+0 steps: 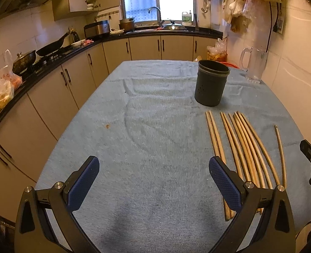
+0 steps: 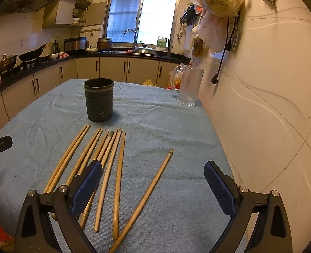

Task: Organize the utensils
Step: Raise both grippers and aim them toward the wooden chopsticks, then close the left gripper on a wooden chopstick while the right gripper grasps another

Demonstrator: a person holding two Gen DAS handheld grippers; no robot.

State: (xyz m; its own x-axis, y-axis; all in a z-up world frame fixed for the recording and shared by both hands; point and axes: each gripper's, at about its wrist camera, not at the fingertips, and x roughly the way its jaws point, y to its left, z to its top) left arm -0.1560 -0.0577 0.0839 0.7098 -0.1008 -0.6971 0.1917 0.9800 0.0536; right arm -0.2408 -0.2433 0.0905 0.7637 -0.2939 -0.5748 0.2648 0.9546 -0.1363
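Several wooden chopsticks (image 1: 239,147) (image 2: 104,164) lie side by side on the blue cloth of the table (image 1: 147,126) (image 2: 176,147). One chopstick (image 2: 153,185) (image 1: 280,154) lies apart to the right, slanted. Behind them a dark cylindrical utensil holder (image 1: 211,83) (image 2: 99,100) stands upright with nothing visible in it. My left gripper (image 1: 154,167) hovers open over bare cloth, left of the chopsticks. My right gripper (image 2: 153,171) is open above the near ends of the chopsticks, the stray one between its fingers in view.
A clear glass mug (image 1: 253,65) (image 2: 188,86) stands at the table's far right near the wall (image 2: 260,105). Kitchen counters (image 1: 50,63) with pans and bags run along the left and back. The table's left half shows only cloth.
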